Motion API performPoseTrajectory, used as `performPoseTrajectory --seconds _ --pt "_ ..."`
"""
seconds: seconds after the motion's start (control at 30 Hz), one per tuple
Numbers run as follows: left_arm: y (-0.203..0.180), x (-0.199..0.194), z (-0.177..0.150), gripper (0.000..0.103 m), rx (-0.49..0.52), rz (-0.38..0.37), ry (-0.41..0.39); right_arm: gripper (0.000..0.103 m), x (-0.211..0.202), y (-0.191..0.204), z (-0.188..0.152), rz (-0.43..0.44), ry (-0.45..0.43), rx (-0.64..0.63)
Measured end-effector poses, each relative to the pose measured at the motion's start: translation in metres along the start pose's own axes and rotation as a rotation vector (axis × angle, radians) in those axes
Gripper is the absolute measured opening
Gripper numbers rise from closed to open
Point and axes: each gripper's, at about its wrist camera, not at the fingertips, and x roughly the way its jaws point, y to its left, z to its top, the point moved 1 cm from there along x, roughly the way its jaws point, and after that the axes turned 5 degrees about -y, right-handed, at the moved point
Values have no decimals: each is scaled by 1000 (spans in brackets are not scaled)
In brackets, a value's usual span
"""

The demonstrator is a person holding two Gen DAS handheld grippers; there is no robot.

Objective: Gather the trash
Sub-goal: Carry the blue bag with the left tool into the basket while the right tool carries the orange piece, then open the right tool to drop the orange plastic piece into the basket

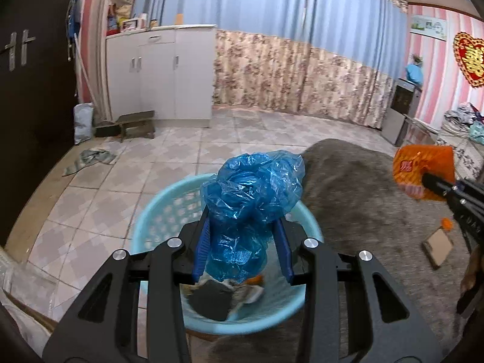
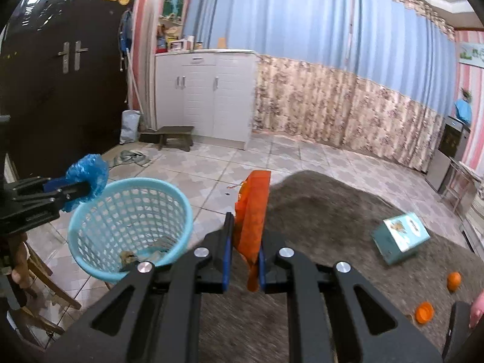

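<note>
While both loads hang above or beside the light-blue mesh basket (image 1: pixel 151 211), watch for a miss on release. Crumpled blue plastic bag (image 1: pixel 254 187): light, springy film; may cling to a pad, unfold on release and catch the basket rim, or drift out onto the tiled floor (image 1: pixel 121 175). Orange snack wrapper (image 2: pixel 252 211): sits lower centre of the right wrist view, to the right of the basket and over the edge of the grey rug (image 2: pixel 332 211); if let go from this spot, likely to land outside the basket. Basket appears tilted, with scraps already at its bottom; a knock from either tool could tip it further or spill them.

Left gripper (image 1: pixel 243 243): jaws part-way apart, clenched on the blue bag, lower centre of the left wrist view, directly above the basket opening. Right gripper (image 2: pixel 243 251): jaws squeezed nearly together, pinching the thin orange wrapper edge-on. Still uncollected, right side of the right wrist view: teal carton (image 2: pixel 399 237) and orange peel pieces (image 2: pixel 423 311) on the rug.
</note>
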Motion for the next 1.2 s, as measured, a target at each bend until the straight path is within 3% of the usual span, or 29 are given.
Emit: performPoseTrajectory --seconds 0.2,0.53,0.57,0.7,0.97,1.2 --pt "32 19 -5 37 10 39 43 14 27 26 9 52 20 5" --pt "49 62 -13 39 14 15 105 14 72 50 5 103 78 42" --pt "48 63 -13 41 17 16 103 14 76 51 3 105 87 44" --pt "49 62 -7 71 22 28 72 14 86 59 -2 114 103 50" --pt "60 48 0 85 12 63 18 14 94 82 -5 148 108 23" --pt "76 36 1 89 -17 105 -7 14 107 105 -5 182 135 0"
